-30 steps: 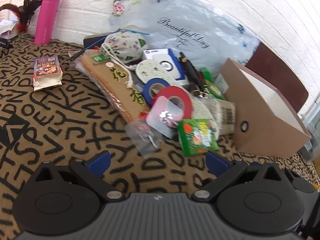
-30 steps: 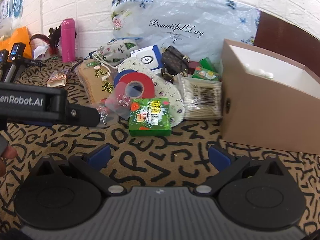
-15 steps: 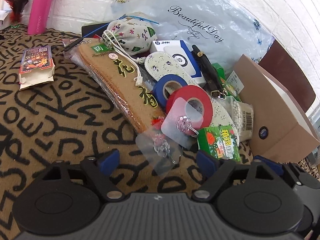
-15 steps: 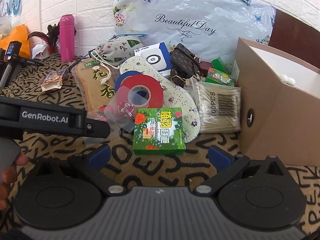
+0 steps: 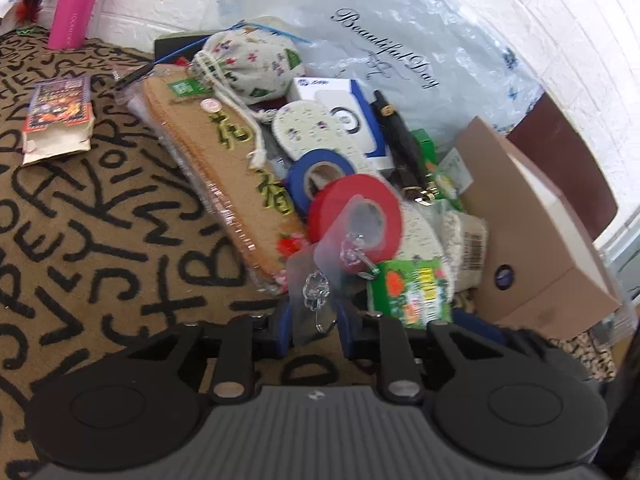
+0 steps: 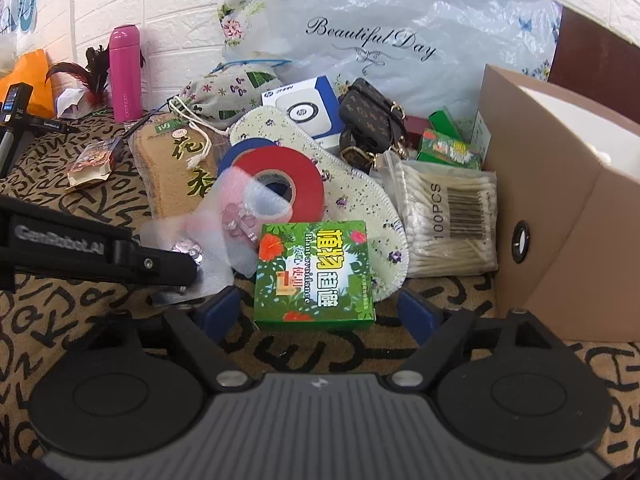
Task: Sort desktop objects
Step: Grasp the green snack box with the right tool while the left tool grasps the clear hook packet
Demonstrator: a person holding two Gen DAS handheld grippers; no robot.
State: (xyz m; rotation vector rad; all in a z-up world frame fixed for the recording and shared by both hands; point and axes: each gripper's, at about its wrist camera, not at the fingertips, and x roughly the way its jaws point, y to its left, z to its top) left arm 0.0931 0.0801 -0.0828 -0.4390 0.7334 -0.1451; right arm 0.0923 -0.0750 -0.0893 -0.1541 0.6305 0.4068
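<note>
The bench [image 5: 104, 216] is lying under a letter-patterned cloth. The brown box [image 6: 560, 208] is running off the right edge, its inside mostly hidden. The green packet [image 6: 316, 276] is sitting between the closing right tongs [image 6: 320, 312], apparently untouched. The left tongs [image 5: 314, 322] are closing around the clear hook sheet [image 5: 310, 292]; blur is hiding whether their pads are pressing it.

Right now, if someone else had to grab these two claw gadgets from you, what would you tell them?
Left claw: closing around the near clear adhesive hook, not yet pinching.
Right claw: closing, green box between its fingers, not gripped.
The pile, including red tape and cotton swabs, sits left of the brown box.
Done: nothing visibly sorted from the pile.
Left: nearly all of it.
</note>
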